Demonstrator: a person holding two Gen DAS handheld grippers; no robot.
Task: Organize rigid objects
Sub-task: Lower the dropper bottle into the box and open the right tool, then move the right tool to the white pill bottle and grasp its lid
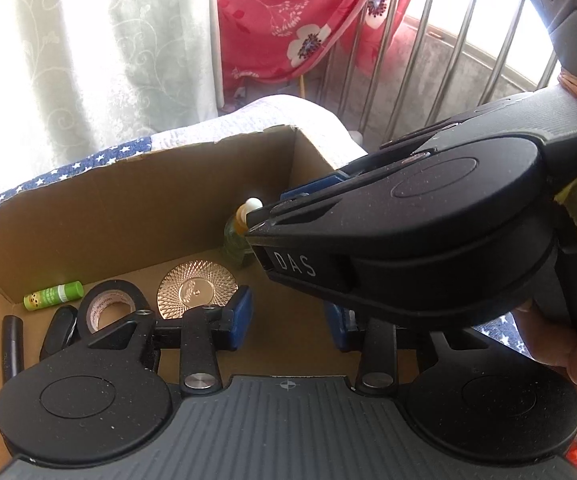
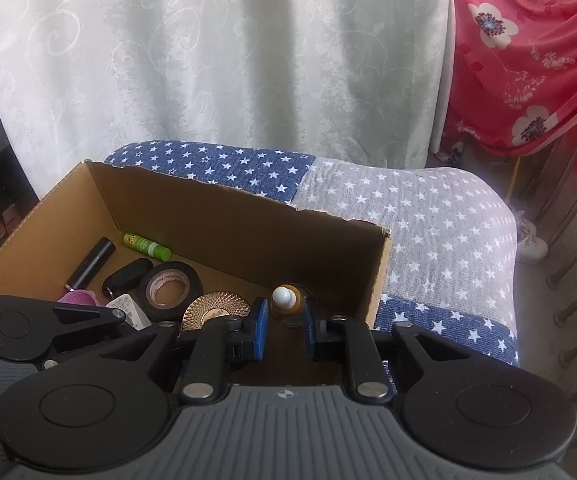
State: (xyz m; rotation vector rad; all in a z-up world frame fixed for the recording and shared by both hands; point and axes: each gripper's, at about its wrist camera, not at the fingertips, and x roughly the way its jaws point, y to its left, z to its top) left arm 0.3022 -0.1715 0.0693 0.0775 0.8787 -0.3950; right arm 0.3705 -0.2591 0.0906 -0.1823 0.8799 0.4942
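Pale patterned curtains hang behind a star-print cushioned seat carrying an open brown cardboard box [image 2: 224, 216]. Lower centre of the right wrist view, the right tool [image 2: 285, 322] has its blue pads apart, flanking a small clear glass dropper bottle [image 2: 288, 304] with a white rubber bulb, upright in the box; contact is unclear. It looks light, rigid, smooth and breakable; the glass body seems the safest place to hold. The left tool [image 1: 288, 316] is apart and empty.

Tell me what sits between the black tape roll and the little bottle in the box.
The gold patterned disc lies between the tape roll and the bottle, seen in both wrist views.
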